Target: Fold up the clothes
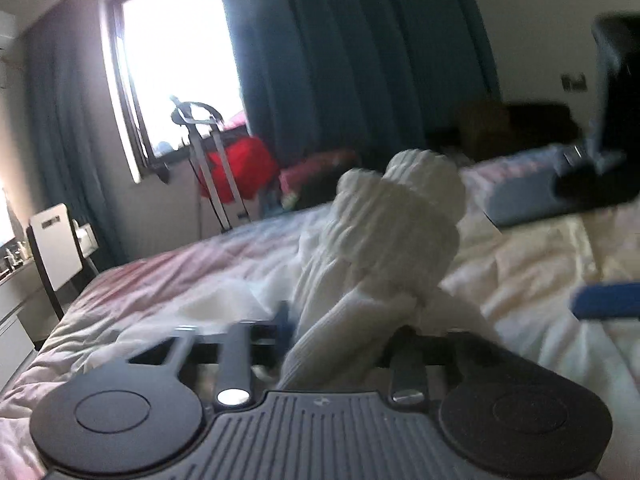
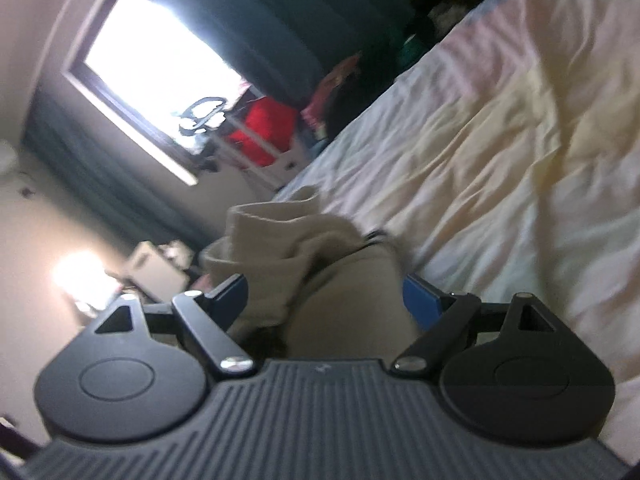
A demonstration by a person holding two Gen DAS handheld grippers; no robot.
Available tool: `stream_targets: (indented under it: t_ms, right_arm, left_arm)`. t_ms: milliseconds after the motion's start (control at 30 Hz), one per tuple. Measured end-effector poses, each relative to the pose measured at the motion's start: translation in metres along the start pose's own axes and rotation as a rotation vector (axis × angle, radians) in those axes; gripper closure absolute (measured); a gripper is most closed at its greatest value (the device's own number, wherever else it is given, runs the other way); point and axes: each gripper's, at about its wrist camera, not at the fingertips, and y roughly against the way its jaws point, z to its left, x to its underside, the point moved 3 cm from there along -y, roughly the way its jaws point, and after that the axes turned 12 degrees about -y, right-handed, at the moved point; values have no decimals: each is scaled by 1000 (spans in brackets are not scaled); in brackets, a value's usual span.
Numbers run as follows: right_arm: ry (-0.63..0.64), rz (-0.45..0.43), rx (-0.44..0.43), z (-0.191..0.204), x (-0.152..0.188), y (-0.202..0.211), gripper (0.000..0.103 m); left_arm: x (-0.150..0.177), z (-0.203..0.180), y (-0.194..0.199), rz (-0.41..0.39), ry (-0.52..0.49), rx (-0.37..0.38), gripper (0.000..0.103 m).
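- Left wrist view: a white ribbed garment (image 1: 384,240) covers the left gripper (image 1: 352,320) fingertips; their hold cannot be told.
- At 3 o'clock, the right gripper (image 1: 600,176) is blurred and cut off by the edge.
- Right wrist view: a beige garment (image 2: 320,280) hides the pads.

socks (image 1: 384,236) on the bed (image 1: 160,280); window (image 1: 176,68) beyond its far edge.

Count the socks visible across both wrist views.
2 bundles: a white sock rising between the left gripper's fingers, and a beige sock between the right gripper's pads. Each may be a rolled pair; blur hides the layers.
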Motion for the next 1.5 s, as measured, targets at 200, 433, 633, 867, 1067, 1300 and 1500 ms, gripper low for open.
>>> stream_targets:
  t_ms: [200, 433, 633, 867, 1067, 1300, 1500]
  right_arm:
    - [-44, 78, -103, 5, 12, -10, 16]
    - [-93, 130, -112, 7, 28, -23, 15]
    - [-66, 164, -72, 9, 41, -33, 16]
    - [-47, 83, -18, 10, 47, -46, 15]
    - [24, 28, 47, 16, 51, -72, 16]
    - [77, -53, 90, 19, 32, -77, 60]
    - [125, -150, -13, 39, 11, -36, 65]
  left_arm:
    - [43, 47, 31, 68, 16, 129, 28]
    - [74, 94, 63, 121, 124, 158, 22]
    - [83, 119, 87, 90, 179, 102, 21]
    - [86, 134, 100, 69, 262, 119, 21]
    - [92, 157, 99, 35, 277, 105, 20]
    - [103, 190, 84, 79, 419, 134, 20]
    - [118, 216, 78, 108, 612, 190, 20]
